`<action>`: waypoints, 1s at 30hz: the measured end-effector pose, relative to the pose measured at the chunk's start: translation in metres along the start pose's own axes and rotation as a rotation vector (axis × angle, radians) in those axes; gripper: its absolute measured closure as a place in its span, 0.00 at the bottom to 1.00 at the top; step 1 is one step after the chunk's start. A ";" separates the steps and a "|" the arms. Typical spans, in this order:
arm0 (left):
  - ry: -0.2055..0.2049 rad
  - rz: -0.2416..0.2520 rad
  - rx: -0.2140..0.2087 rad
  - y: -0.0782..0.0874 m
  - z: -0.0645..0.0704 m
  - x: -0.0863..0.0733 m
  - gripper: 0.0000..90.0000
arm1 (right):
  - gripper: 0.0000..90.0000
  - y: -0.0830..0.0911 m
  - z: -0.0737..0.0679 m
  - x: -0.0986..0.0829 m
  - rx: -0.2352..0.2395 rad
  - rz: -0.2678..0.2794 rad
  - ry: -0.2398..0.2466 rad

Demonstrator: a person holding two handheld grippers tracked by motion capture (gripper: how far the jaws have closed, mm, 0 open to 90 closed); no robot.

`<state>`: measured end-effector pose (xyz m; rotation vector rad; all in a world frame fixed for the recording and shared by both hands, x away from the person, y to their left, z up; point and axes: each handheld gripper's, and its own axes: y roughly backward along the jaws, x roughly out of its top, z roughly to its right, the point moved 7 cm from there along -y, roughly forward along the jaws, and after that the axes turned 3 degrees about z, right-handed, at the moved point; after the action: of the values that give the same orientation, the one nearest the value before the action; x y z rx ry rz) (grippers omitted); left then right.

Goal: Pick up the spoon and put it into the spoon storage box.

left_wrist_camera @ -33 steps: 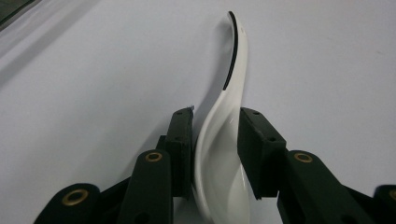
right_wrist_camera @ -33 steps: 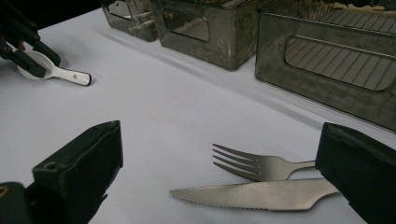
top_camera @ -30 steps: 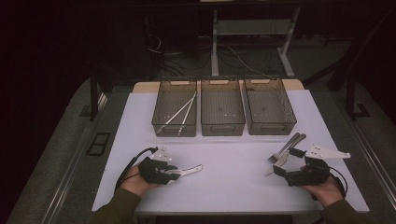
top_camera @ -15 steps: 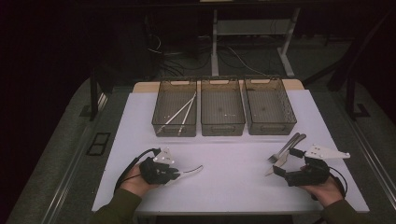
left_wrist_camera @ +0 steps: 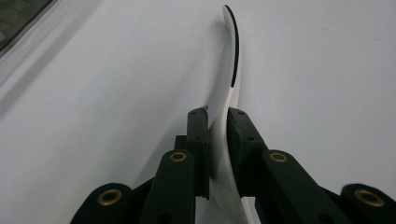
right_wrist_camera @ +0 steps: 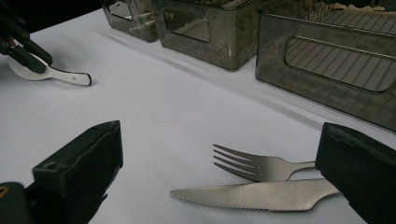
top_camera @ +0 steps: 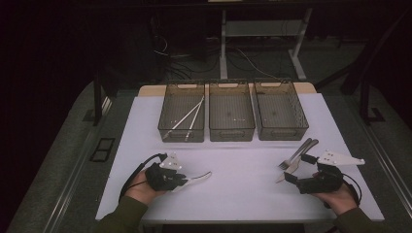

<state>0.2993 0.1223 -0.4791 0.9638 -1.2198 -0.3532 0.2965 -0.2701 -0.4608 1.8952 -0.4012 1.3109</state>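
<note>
A white spoon (left_wrist_camera: 232,70) with a black-tipped handle is clamped between the jaws of my left gripper (left_wrist_camera: 218,135), just over the white table. From above, that left gripper (top_camera: 182,182) is at the front left, and the spoon (top_camera: 201,175) points right out of it. My right gripper (top_camera: 297,168) is open at the front right. A steel fork (right_wrist_camera: 252,165) and a serrated knife (right_wrist_camera: 254,193) lie side by side on the table between its spread jaws (right_wrist_camera: 219,177). In the high view the fork and knife (top_camera: 297,154) lie just beyond that hand.
Three dark mesh bins stand in a row at the back. The left bin (top_camera: 167,124) holds long white utensils; the middle bin (top_camera: 231,131) and right bin (top_camera: 282,132) look bare. The white table (top_camera: 243,194) ends close behind both hands.
The left gripper has edged slightly right with the spoon in it. The right gripper, fork and knife have not moved.
</note>
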 end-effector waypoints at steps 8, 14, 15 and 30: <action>0.016 0.053 0.004 0.008 -0.003 0.006 0.88 | 0.01 0.000 -0.001 0.000 0.005 -0.002 0.002; 0.032 0.097 0.004 0.016 -0.006 0.011 0.88 | 0.01 -0.003 -0.003 0.000 0.011 -0.003 -0.005; 0.033 0.105 0.003 0.017 -0.006 0.012 0.88 | 0.01 -0.004 -0.004 0.000 0.015 -0.003 -0.002; 0.068 0.215 0.023 0.037 -0.020 0.025 0.88 | 0.01 -0.011 -0.008 -0.003 0.026 -0.030 -0.008</action>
<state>0.3169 0.1349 -0.4352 0.8478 -1.2545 -0.1357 0.2974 -0.2577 -0.4673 1.9213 -0.3608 1.2949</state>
